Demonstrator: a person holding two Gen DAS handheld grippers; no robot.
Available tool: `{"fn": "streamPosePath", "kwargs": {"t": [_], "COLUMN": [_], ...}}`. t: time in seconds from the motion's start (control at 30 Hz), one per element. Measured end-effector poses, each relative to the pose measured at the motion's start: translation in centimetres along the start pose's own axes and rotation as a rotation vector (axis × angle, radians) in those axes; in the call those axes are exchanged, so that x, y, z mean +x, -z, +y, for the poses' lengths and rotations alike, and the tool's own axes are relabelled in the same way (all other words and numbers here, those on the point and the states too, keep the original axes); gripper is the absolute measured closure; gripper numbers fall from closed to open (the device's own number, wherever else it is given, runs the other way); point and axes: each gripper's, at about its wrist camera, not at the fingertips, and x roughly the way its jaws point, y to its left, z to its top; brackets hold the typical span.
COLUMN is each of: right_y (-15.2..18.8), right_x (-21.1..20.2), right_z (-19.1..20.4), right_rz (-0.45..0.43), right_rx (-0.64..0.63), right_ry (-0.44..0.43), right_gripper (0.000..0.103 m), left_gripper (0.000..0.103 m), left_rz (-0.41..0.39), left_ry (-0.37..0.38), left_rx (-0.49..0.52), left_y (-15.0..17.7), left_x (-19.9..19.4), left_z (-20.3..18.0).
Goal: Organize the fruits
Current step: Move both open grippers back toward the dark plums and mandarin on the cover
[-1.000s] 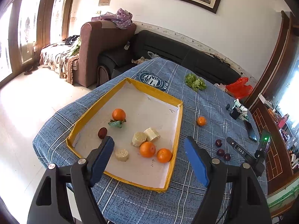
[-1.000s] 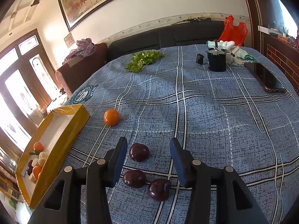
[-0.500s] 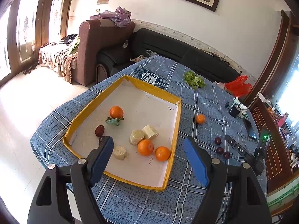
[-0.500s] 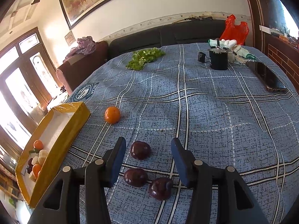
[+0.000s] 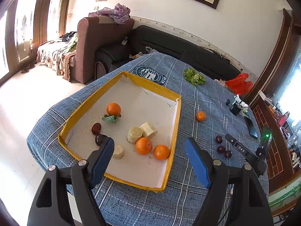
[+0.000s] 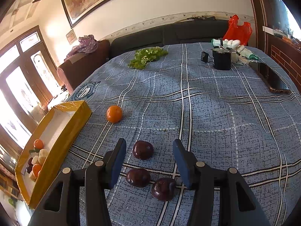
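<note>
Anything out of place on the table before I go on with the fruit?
Yes: four fruits lie loose on the cloth outside the yellow tray: one orange and three dark plums near the right gripper. Nothing looks spilled or damaged. The lettuce lies bare on the cloth.

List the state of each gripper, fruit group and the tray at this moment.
left gripper: open, empty, over the tray.
right gripper: open, nothing gripped, one plum between the fingers.
yellow tray: holds oranges, dark plums, pale chunks.
three dark plums: on the cloth, outside the tray.
loose orange: on the cloth, outside the tray.
</note>
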Motion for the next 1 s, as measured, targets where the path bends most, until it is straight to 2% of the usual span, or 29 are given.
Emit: {"fn": "streamPosePath", "kwargs": {"t": [0.4,0.57,0.93,1.0], "right_y": [0.0,-0.1,-0.8,-0.9], "right_x": [0.2,-0.2,-2.0,-3.3], "right_z": [0.1,0.4,0.5,-0.3], "right_rz": [0.013,-0.001,-0.037,-0.053], "right_rx": [-0.008,-0.017,-0.030,-0.017], "right_ry": [-0.007,-0.006,0.014,0.005], "right_gripper": [0.046,0.045,0.044,0.038], "left_gripper": [0.026,0.026,0.026,0.026], "left_rz": [0.036,0.074,0.085,0.096], "left_ry": [0.010,0.038,0.108,0.117], "left_rx": [0.002,0.021,0.050,0.051], "left_y": [0.4,0.7,1.7,2.0], "left_x": [1.7,3.0,3.0,3.5], "left_z": [-0.5,-1.4,-2.8,-3.1]}}
